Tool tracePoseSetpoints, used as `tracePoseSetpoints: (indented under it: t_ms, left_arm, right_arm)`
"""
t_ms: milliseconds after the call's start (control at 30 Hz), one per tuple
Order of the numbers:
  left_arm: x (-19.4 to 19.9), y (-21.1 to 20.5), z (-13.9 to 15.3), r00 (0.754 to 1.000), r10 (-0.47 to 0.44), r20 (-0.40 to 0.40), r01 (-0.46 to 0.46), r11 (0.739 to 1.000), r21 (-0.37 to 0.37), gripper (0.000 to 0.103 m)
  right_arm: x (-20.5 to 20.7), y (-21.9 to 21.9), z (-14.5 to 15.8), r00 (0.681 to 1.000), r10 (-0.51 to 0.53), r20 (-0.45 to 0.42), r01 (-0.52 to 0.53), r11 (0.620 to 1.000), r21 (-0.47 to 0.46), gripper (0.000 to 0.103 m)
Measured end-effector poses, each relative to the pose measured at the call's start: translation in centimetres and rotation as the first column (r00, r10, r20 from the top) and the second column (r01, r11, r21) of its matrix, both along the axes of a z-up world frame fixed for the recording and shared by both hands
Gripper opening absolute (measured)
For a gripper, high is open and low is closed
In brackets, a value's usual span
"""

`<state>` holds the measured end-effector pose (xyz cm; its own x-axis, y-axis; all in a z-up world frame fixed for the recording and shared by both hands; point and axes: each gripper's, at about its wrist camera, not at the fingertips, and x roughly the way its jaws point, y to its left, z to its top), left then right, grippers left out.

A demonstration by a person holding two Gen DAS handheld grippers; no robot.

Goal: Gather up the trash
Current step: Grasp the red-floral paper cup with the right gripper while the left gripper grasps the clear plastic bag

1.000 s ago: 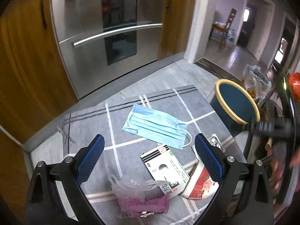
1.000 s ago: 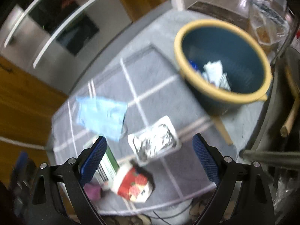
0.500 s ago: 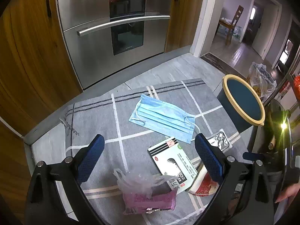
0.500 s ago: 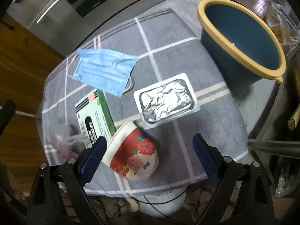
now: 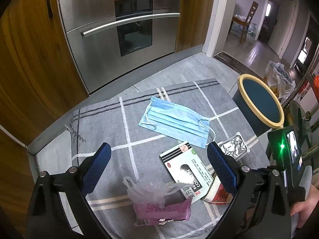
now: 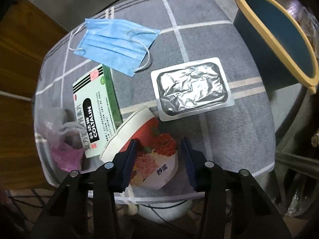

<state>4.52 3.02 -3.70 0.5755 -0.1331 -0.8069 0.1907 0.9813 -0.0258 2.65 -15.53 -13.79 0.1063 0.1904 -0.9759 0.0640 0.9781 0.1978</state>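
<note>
Trash lies on a grey checked cloth [image 5: 99,123]: a blue face mask [image 5: 175,123] [image 6: 115,41], a green-and-white medicine box [image 5: 185,167] [image 6: 97,107], a foil tray [image 5: 233,148] [image 6: 191,89], a pink wrapper under a crumpled clear bag [image 5: 161,209] [image 6: 65,155], and a red flowered paper cup [image 5: 217,193] [image 6: 155,159] on its side. My right gripper [image 6: 158,159] points down over the cup. Its jaws are closing with the cup between them; a gap shows at the right pad. My left gripper [image 5: 157,167] hangs open above the wrapper and box, holding nothing.
A dark blue bin with a yellow rim [image 5: 242,79] [image 6: 275,29] stands at the cloth's right edge. A steel oven [image 5: 119,29] and wooden cabinets are behind. A filled plastic bag [image 5: 279,75] sits beyond the bin. A hand [image 5: 303,209] grips the right tool.
My right gripper has come down from beside the bin onto the red cup, and its jaws have narrowed around it. The left gripper has barely moved and stays open.
</note>
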Motion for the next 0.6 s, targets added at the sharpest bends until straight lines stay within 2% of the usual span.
tracePoseSetpoints:
  t_ms: [100, 400, 567, 600]
  left_arm:
    - [0.0, -0.1, 0.0, 1.0, -0.002, 0.001, 0.002, 1.0, 0.004, 0.095]
    - [0.1, 0.1, -0.3, 1.0, 0.014, -0.012, -0.013, 1.0, 0.016, 0.095]
    - [0.2, 1.0, -0.9, 0.998, 0.041, -0.047, -0.041, 0.999, 0.0, 0.095]
    - [0.2, 1.1, -1.0, 0.998, 0.044, -0.055, -0.044, 0.999, -0.003, 0.095]
  right_arm:
    - [0.0, 0.0, -0.1, 1.0, 0.01, 0.006, -0.01, 1.0, -0.005, 0.042]
    - [0.2, 0.5, 0.8, 0.998, 0.048, 0.05, -0.047, 0.999, -0.014, 0.019]
    - [0.5, 0.4, 2.2, 0.996, 0.045, 0.083, -0.048, 0.998, 0.028, 0.011]
    - [0.4, 0.3, 2.5, 0.995, 0.043, 0.092, -0.046, 0.998, 0.035, 0.001]
